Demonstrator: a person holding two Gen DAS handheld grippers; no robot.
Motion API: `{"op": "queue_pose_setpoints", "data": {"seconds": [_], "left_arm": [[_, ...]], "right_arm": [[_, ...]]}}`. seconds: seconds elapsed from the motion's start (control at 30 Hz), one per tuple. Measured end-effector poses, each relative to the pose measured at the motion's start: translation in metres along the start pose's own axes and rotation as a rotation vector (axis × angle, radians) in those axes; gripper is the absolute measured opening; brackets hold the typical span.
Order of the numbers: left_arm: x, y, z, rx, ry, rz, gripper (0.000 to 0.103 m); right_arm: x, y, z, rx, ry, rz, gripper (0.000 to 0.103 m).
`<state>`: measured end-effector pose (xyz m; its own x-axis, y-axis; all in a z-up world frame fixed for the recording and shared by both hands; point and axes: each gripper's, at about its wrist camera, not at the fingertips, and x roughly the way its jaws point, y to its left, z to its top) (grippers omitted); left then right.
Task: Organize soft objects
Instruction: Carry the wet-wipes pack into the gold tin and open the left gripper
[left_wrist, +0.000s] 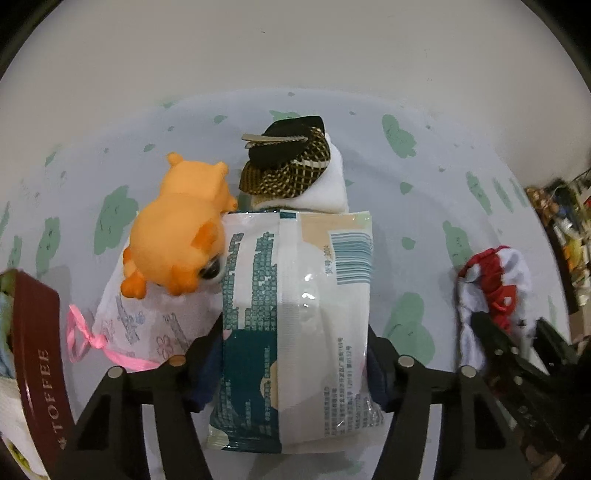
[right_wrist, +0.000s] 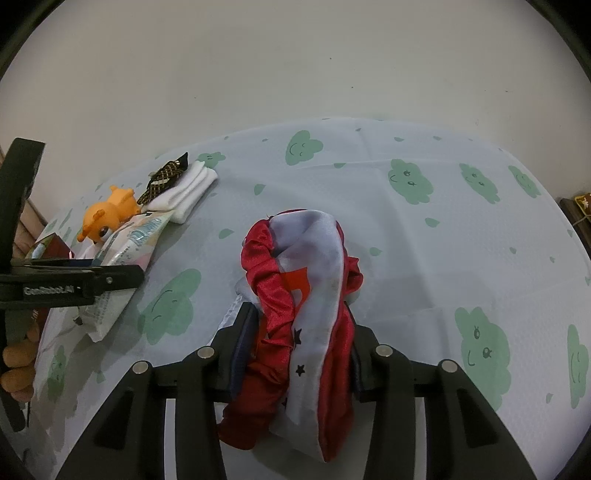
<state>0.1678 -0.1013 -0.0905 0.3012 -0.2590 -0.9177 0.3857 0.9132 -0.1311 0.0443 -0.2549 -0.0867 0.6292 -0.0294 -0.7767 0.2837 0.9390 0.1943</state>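
Observation:
A tissue pack (left_wrist: 295, 295) in white and teal wrap sits between the fingers of my left gripper (left_wrist: 295, 332), and both pads touch its sides. The pack's far end lies against an orange plush toy (left_wrist: 177, 240) and a folded white cloth (left_wrist: 325, 188). A black and gold checked hair bow (left_wrist: 288, 162) rests on that cloth. My right gripper (right_wrist: 301, 325) is shut on a red and white satin scrunchie (right_wrist: 306, 280), which drapes over the fingers above the table. In the right wrist view the left gripper (right_wrist: 74, 280) holds the pack (right_wrist: 125, 243) at the far left.
A white printed pouch (left_wrist: 147, 317) with a pink ribbon lies under the plush. A dark red toffee tin (left_wrist: 40, 369) stands at the left edge. The tablecloth (right_wrist: 443, 258) is pale blue with green clouds. A plain wall lies behind, clutter to the right.

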Motion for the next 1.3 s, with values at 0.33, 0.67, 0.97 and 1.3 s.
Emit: {"op": "queue_pose_setpoints", "data": {"seconds": [0.33,0.67,0.97,1.3], "left_arm": [[-0.038,-0.011,-0.010,0.037,-0.032,-0.030,0.063],[-0.093,0.015,-0.015,-0.005,-0.088,-0.022,0.063],[-0.131,0.071,-0.027,-0.063,-0.135,0.103,0.063],[-0.164,0.160,-0.051,-0.204,-0.160,0.219,0.063]], "right_arm": [[0.001,0.001,0.000,-0.007,0.001,-0.007,0.040],[0.001,0.001,0.000,-0.009,0.002,-0.008,0.041],[0.001,0.001,0.000,-0.013,0.002,-0.012,0.041],[0.002,0.002,0.000,-0.015,0.002,-0.013,0.041]]}}
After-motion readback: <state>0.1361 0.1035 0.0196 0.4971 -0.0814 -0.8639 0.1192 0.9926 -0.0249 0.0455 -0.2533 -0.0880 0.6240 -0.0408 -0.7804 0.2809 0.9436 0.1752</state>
